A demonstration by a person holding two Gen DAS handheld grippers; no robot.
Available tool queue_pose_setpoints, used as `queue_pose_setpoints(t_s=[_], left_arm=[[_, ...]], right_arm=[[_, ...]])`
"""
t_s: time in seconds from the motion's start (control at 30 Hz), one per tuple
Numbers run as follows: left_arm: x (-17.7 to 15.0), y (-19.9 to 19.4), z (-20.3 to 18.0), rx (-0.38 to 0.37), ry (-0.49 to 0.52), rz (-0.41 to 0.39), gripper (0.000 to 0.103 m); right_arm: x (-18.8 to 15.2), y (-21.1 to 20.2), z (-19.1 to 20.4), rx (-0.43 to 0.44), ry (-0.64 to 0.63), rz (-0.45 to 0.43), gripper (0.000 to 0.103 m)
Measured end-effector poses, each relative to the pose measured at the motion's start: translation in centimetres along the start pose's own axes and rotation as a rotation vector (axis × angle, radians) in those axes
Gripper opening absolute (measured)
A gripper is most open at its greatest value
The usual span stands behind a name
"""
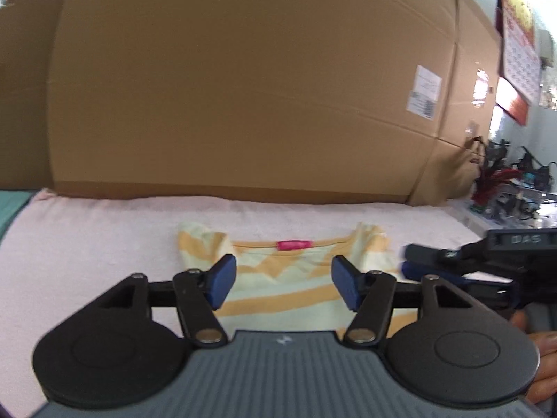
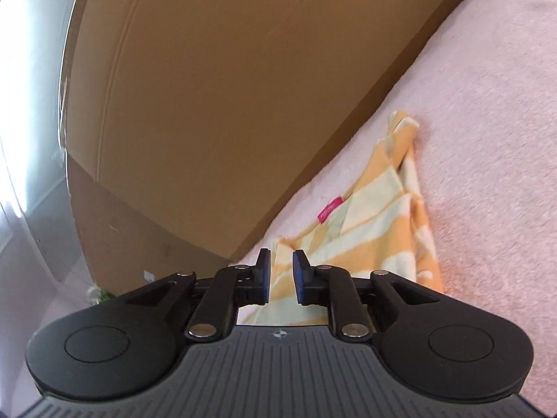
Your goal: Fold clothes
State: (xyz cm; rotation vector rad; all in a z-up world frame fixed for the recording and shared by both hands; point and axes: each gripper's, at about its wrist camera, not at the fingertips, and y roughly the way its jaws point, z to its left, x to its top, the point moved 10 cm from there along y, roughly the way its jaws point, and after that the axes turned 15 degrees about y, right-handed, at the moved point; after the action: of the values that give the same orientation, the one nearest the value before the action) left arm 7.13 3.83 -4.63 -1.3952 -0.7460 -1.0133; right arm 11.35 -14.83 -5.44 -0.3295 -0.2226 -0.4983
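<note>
A yellow and orange striped shirt (image 1: 278,310) lies flat on a pink fleece cloth (image 1: 104,244), its neckline with a pink label (image 1: 293,245) at the far side. My left gripper (image 1: 282,264) hovers over the shirt's middle, jaws wide open, nothing between the blue pads. My right gripper (image 1: 407,259) reaches in from the right at the shirt's right sleeve. In the right wrist view the shirt (image 2: 376,230) and its label (image 2: 330,209) appear tilted. The right gripper (image 2: 281,257) shows a narrow gap over the sleeve edge, and its pads do not press the cloth.
A tall cardboard wall (image 1: 243,87) stands right behind the pink cloth (image 2: 487,139) and fills the background (image 2: 209,104). Cluttered tools and cables (image 1: 504,181) sit at the far right. A person's hand (image 1: 543,348) shows at the right edge.
</note>
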Motion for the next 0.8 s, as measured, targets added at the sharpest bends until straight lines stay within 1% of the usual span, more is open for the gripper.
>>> queue_pose_setpoints(t_s=[0.03,0.07,0.1,0.17,0.2,0.23,0.33,0.37,0.43,0.47,0.5,0.53,0.57,0.6,0.63,0.67,0.73,0.77,0.8], left_arm=[[-0.2,0.8,-0.6,-0.003,0.003,0.017,0.066],[-1.0,1.9,-0.7,0.020,0.010,0.059,0.066],[-1.5,2.2,-0.7,0.030,0.018,0.078,0.066],[-2.4,2.6,-0.5,0.042,0.035,0.105,0.066],[-2.6,2.5,-0.5,0.043,0.062,0.108,0.067],[-2.8,2.4,-0.4,0.036,0.076,0.107,0.067],[-3.5,1.9,0.9,0.009,0.055,0.107,0.067],[-3.5,2.0,1.0,0.008,0.054,0.110,0.067],[-3.4,2.6,0.2,0.070,0.132,0.126,0.069],[-3.3,2.5,0.0,0.087,0.155,0.126,0.070],[-3.3,2.4,-0.1,0.099,0.171,0.124,0.072],[-3.1,1.7,0.2,0.081,0.156,0.107,0.071],[-2.9,0.7,0.5,0.058,0.134,0.087,0.069],[-2.7,-0.2,0.8,0.034,0.112,0.068,0.061],[-2.4,-1.4,0.5,0.018,0.124,0.050,0.057],[-2.2,-2.8,0.2,0.003,0.143,0.033,0.055],[-2.5,-3.9,-1.3,-0.061,0.161,0.065,0.055],[-2.5,-4.2,-2.0,-0.072,0.184,0.071,0.055],[-2.5,-4.2,-2.5,-0.055,0.214,0.085,0.057]], right_arm=[[0.0,0.5,-0.6,-0.072,-0.043,-0.024,0.009],[0.1,0.9,-1.1,-0.143,-0.086,-0.048,0.000],[0.1,1.3,-1.6,-0.201,-0.126,-0.069,0.000],[0.0,1.6,-1.6,-0.221,-0.197,-0.069,0.000],[0.0,1.7,-1.8,-0.235,-0.214,-0.069,0.000],[0.0,1.5,-1.8,-0.231,-0.209,-0.072,0.000],[0.1,0.9,-2.1,-0.206,-0.193,-0.075,0.000],[0.2,0.9,-2.1,-0.210,-0.197,-0.073,0.000],[0.3,0.8,-2.1,-0.219,-0.204,-0.069,0.000],[0.3,0.7,-2.1,-0.223,-0.208,-0.068,0.000],[0.4,0.4,-2.0,-0.223,-0.205,-0.071,0.000],[0.8,-0.6,-1.8,-0.206,-0.175,-0.096,0.000],[1.1,-1.8,-1.4,-0.192,-0.165,-0.120,0.006],[0.8,-3.1,-0.3,-0.185,-0.239,-0.139,0.007],[0.4,-4.2,0.8,-0.182,-0.310,-0.147,0.007],[-0.6,-4.6,1.5,-0.196,-0.367,-0.108,0.007],[-3.0,-4.1,2.3,-0.232,-0.436,-0.013,0.008],[-4.1,-3.7,2.6,-0.255,-0.476,0.035,0.008],[-5.1,-2.7,2.5,-0.302,-0.540,0.079,0.008]])
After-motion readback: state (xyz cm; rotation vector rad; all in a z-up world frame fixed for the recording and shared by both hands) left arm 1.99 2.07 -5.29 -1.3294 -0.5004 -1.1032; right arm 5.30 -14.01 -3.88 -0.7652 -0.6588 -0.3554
